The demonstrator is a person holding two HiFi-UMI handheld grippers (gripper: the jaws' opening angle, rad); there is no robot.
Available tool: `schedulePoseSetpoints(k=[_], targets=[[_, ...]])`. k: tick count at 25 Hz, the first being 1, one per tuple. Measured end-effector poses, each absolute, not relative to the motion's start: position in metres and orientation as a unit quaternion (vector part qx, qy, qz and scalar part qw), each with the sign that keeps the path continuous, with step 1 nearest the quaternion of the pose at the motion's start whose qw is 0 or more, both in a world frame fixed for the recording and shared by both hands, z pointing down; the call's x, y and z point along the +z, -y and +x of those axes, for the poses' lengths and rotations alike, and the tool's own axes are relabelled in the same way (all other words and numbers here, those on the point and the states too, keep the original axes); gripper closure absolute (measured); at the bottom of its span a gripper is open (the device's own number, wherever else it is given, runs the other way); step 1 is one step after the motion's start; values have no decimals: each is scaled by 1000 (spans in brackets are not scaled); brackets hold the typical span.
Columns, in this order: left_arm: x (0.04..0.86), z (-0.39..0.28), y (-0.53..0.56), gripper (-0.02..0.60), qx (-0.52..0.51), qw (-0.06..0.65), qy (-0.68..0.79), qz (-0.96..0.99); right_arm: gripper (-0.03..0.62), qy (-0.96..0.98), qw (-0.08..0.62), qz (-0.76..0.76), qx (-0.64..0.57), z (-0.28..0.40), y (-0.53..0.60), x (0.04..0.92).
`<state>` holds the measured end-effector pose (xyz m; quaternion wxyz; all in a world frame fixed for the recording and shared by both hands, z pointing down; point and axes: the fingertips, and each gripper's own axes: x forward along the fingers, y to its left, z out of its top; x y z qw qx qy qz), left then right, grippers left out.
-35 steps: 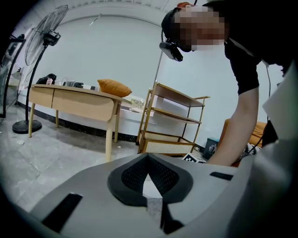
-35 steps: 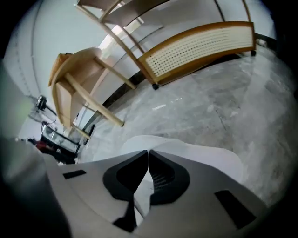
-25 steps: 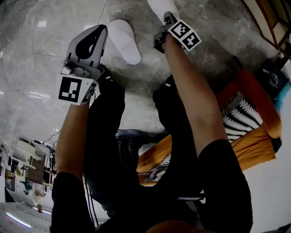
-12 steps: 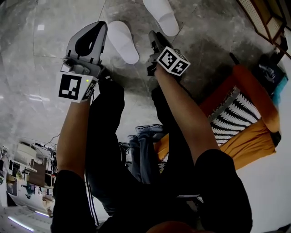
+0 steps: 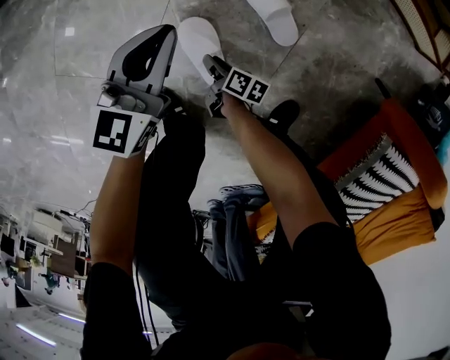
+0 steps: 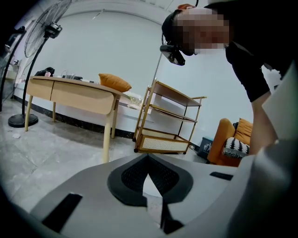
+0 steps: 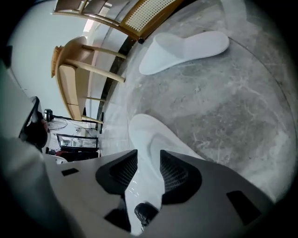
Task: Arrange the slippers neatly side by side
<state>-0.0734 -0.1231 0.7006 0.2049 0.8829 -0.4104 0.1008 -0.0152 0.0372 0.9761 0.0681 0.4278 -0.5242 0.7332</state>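
White near slipper (image 7: 150,131) | between right hand-held gripper (image 7: 148,157) jaws (just opened, unpressed)

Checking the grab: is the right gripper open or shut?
Open: on the right gripper the jaws stand apart, just closing slightly, with the near slipper between them, unpressed.

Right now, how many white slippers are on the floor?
2. One slipper lies close in front of the person; the other slipper lies apart, farther ahead, nearer the shelf.
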Motion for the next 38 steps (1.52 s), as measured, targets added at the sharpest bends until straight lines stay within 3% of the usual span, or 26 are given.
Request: schedulePoseSetpoints(k=[2,4,5,17,24,30,38], targets=[[706,-80,117,568,109,214,409,880,445,530,73,421,733,-21,-28,984],[709,-85,113,568,114,220,409,878,544,528,82,422,732,-21,-19,990],[709,-87,111,568,115,220,410,878,551,527,83,423,733,-19,-14,990],[688,-66,126,568,90,204,404,887,559,566,47,440,696,18,43,946],[694,-67,121,568,108,210,399,886,559,603,127,416,669,38,60,963],[700,-68,116,568,109,218,402,883,559,594,110,422,676,50,87,968],[696,-66,123,568,110,215,400,884,559,599,148,416,668,57,100,978]])
